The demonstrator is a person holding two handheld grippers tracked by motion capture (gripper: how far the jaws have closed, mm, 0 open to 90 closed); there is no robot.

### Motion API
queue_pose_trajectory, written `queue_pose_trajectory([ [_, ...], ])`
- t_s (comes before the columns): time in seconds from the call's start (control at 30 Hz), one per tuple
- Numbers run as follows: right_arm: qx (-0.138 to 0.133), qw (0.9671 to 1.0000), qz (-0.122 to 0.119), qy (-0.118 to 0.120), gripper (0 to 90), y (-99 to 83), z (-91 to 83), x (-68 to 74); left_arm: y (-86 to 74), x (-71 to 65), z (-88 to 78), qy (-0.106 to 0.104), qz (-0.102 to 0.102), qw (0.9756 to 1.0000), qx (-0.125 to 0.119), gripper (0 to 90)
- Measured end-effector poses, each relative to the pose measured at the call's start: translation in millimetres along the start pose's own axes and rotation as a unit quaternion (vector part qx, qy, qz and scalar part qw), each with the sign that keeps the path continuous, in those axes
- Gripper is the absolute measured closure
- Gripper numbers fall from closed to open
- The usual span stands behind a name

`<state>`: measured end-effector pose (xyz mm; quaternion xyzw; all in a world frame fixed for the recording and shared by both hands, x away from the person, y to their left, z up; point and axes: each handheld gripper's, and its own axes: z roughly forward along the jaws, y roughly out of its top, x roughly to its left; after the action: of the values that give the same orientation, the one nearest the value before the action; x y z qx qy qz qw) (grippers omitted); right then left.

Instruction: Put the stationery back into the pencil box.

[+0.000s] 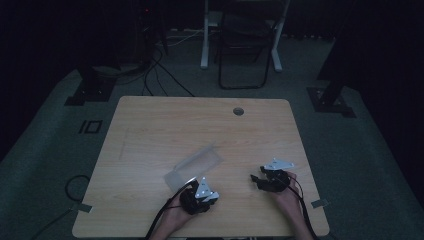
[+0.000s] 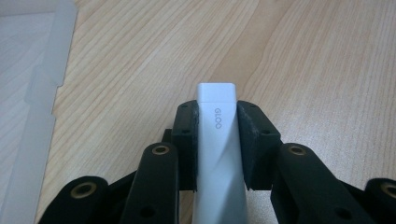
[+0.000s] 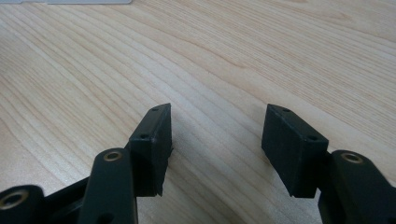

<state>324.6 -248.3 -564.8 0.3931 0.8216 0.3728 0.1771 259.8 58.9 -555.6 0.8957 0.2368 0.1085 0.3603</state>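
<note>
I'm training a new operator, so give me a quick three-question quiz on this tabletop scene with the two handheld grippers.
1. True or false: the left gripper is shut on the white glue stick.
2. Which word is printed on the glue stick? A) GLOO B) BOND C) TACK
3. Fill in: the right gripper has its jaws ____ with bare wooden table between them.

Key: 1 true. 2 A. 3 open. For context, a clear plastic folder lies on the table just beyond the left gripper.
</note>
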Motion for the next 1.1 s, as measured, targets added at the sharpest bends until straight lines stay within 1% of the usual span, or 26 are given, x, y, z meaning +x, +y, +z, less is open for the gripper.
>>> queue_pose_trajectory([
  [0.1, 0.0, 1.0, 0.0, 0.0, 42.8, 0.0, 0.0, 0.1, 0.7, 0.6, -0.3, 0.0, 0.0, 1.0, 0.004, 70.7],
  [0.27, 0.0, 1.0, 0.0, 0.0, 42.8, 0.0, -0.1, 0.2, 1.0, -0.3, -0.2, 0.012, 0.0, 0.9999, 0.003, 71.1],
  [0.37, 0.0, 1.0, 0.0, 0.0, 42.7, 0.0, -0.1, 0.2, 1.0, -0.3, -0.4, 0.014, 0.002, 0.9999, 0.003, 71.2],
  [0.53, 0.0, 1.0, 0.0, 0.0, 42.7, 0.0, -0.1, 0.2, 1.4, -0.5, -2.0, 0.016, 0.002, 0.9999, -0.002, 71.2],
  [0.6, 0.0, 1.0, 0.0, 0.0, 42.7, 0.0, -0.1, 0.2, 2.5, -0.8, -4.1, 0.017, 0.004, 0.9998, -0.01, 71.2],
  [0.73, 0.0, 1.0, 0.0, 0.0, 42.8, -0.1, -0.1, 0.2, 5.0, -1.3, -8.1, 0.017, 0.009, 0.9997, -0.015, 71.2],
  [1.1, -0.001, 1.0, -0.001, 0.001, 42.7, -0.4, -0.1, 0.0, 8.7, -1.0, -15.3, 0.021, 0.012, 0.9994, -0.024, 71.2],
])
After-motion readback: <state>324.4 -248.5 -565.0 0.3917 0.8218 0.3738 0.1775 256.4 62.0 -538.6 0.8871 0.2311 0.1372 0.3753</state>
